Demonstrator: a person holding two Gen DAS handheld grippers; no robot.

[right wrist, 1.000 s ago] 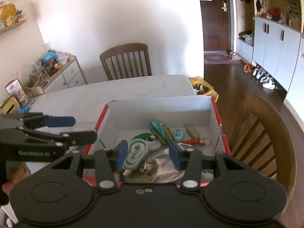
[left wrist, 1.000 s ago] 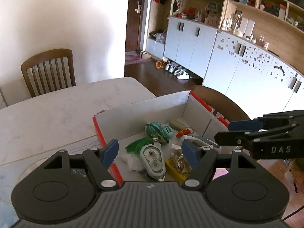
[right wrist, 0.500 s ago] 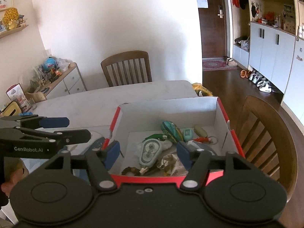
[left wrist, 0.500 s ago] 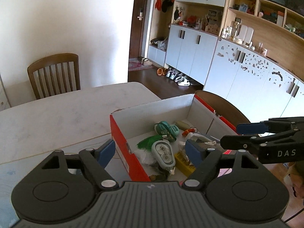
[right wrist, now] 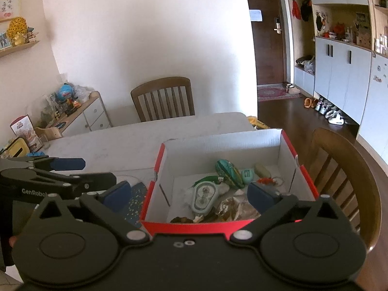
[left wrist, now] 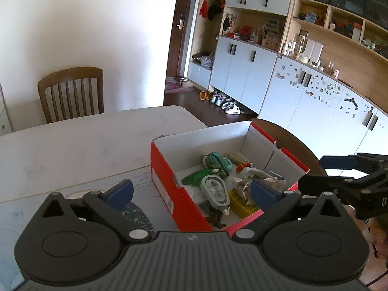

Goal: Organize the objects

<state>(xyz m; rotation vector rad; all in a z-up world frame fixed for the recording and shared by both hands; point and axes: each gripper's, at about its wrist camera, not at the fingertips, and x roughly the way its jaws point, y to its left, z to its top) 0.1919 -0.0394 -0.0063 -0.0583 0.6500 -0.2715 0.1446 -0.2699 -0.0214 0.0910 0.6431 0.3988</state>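
Both hand-held grippers, left hand-held gripper (left wrist: 191, 191) and right hand-held gripper (right wrist: 188, 194), are opening wide, pinching nothing. Just ahead of them, the red cardboard box (right wrist: 286, 145) full of small things sits on the white tabletop (left wrist: 72, 145).

"GenRobo…" on left gripper (right wrist: 60, 169) arm (cut off), lone "D" on right gripper (left wrist: 339, 172).
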